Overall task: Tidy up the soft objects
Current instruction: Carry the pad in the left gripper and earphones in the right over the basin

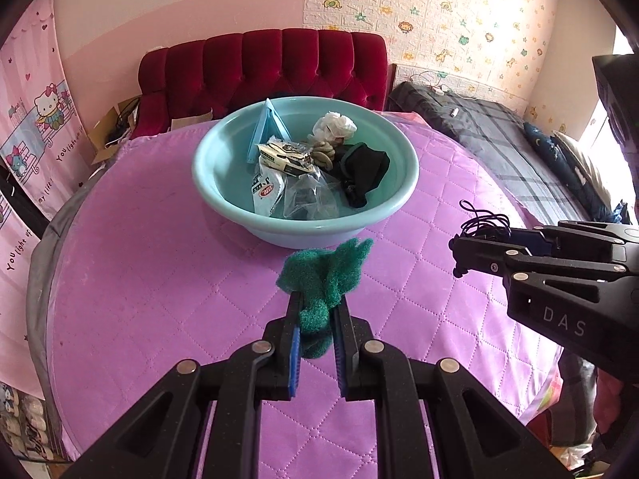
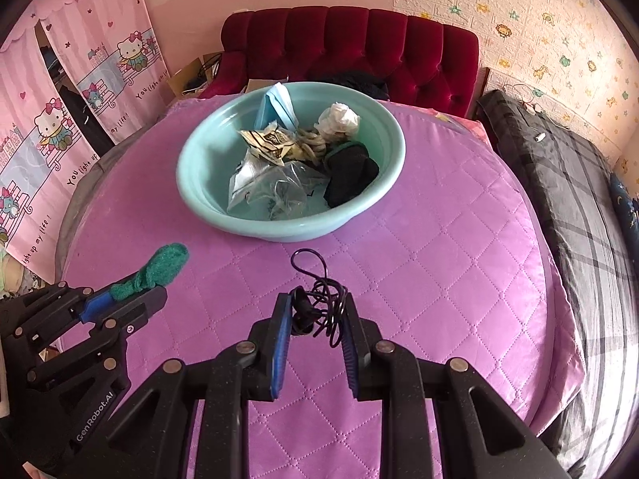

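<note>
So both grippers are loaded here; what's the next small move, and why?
Probably carry the left gripper forward over the teal basin and release. It is shut on the green scouring pad, held just short of the basin's near rim, where other soft items already sit. The right gripper, shut on the tangled black cord, can follow.

Location: a domestic bedroom, likely a child's. Indicators: a bed with a dark plaid duvet (image 2: 567, 183) along the wall; a red tufted velvet headboard (image 1: 275, 68); cartoon-cat curtains (image 2: 80, 92) in pink; foam brick wallpaper (image 1: 459, 12) carrying animal and star stickers; a quilted purple cover (image 2: 439, 239) over a round table.
</note>
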A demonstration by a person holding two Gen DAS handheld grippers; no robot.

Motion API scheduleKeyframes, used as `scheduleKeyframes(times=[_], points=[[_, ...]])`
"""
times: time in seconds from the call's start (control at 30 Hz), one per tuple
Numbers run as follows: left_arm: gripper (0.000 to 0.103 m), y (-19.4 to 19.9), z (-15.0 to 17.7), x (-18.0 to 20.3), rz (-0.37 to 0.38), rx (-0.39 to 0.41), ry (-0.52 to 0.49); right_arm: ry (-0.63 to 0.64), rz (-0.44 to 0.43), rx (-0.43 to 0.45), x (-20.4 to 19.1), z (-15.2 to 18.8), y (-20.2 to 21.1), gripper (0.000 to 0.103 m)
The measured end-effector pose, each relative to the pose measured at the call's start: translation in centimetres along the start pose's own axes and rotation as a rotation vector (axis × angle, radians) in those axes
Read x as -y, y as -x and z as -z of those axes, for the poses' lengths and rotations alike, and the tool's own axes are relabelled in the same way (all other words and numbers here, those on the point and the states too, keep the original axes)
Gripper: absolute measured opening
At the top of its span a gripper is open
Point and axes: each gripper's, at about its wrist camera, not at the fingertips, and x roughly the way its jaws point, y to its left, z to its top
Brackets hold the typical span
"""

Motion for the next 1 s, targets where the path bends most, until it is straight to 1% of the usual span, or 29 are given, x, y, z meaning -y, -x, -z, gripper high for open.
scheduleKeyframes(times=[0.17,0.33,0.5,0.73,1.0], points=[[0.014,0.7,-1.5,-0.7,0.020,-0.001,0.006,0.005,-0.019,-0.012,-0.5,-1.4,0.1,0.025],[0.014,1.0,-3.3,-0.9,0.032,0.003,-0.021,0.008,-0.035,-0.005,-0.7,-3.2,0.4,0.025],[0.014,0.7,-5.3,-1.4,0.049,-0.001,-0.030,0.027,-0.030,0.002,-0.7,-5.4,0.2,0.025],[0.015,-0.6,-8.0,-2.1,0.071,-0.018,-0.044,0.029,-0.042,-0.002,-0.4,-8.9,-0.8,0.025],[0.015,-3.0,-10.8,-2.4,0.070,-0.032,-0.066,0.016,-0.055,-0.008,0.4,-12.1,-3.0,0.025]])
